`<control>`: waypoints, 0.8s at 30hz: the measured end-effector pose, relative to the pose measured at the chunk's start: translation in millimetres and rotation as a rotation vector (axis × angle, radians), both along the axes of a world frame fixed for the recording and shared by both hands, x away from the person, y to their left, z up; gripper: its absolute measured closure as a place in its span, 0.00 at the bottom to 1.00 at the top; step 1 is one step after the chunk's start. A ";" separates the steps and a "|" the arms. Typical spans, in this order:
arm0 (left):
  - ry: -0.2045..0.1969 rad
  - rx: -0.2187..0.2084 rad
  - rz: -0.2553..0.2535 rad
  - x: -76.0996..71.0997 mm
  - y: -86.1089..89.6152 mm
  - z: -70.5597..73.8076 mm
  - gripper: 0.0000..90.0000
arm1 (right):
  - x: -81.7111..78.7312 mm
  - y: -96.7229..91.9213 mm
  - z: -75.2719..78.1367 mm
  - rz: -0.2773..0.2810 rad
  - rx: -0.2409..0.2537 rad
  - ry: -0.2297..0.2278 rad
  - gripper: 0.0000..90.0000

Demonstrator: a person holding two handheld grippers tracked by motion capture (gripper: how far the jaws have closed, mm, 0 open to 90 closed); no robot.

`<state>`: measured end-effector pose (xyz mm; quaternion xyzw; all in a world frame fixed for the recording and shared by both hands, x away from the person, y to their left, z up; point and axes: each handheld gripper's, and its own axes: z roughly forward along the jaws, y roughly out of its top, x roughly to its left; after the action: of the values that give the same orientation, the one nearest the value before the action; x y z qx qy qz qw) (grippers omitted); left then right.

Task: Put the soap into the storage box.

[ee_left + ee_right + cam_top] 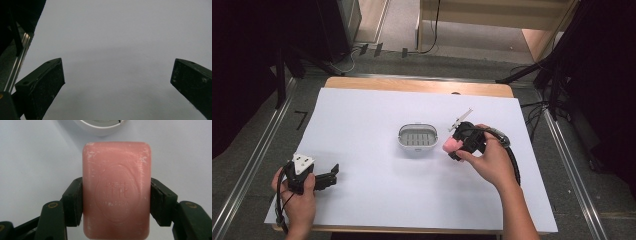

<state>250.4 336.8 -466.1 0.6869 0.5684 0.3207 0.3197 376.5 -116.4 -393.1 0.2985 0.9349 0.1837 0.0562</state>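
Note:
A pink bar of soap with an embossed oval stamp sits clamped between the two black jaws of my right gripper. In the high view the soap hangs just right of a white oval soap dish with a slotted grey insert, and the right gripper is shut on it. The dish's rim peeks in at the top of the right gripper view. My left gripper rests low at the front left of the white sheet, jaws wide apart with nothing between them.
A white sheet covers a wooden table. Metal rails run along the floor at both sides. Cables and dark stands crowd the floor behind and to the right.

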 end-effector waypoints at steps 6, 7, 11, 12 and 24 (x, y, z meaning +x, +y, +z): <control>0.000 0.001 0.001 0.0 0.1 0.1 0.00 | 0.1 4.1 6.4 0.075 -0.001 -0.018 0.43; 0.000 0.001 0.001 0.0 0.1 0.1 0.00 | -0.5 4.5 7.3 0.078 -0.001 -0.016 0.43; 0.001 0.002 0.003 0.3 -0.2 -0.1 0.00 | -0.6 7.7 10.7 0.144 -0.021 -0.035 0.42; 0.001 0.002 0.003 0.3 -0.2 -0.1 0.00 | -0.6 7.7 10.7 0.144 -0.021 -0.035 0.42; 0.000 -0.010 -0.001 0.5 1.2 -0.1 0.00 | 8.1 30.5 17.4 0.257 -0.022 -0.079 0.42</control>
<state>250.9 338.0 -466.2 0.6855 0.5696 0.3180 0.3232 384.7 -85.9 -375.7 0.1683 0.9644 0.1909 0.0723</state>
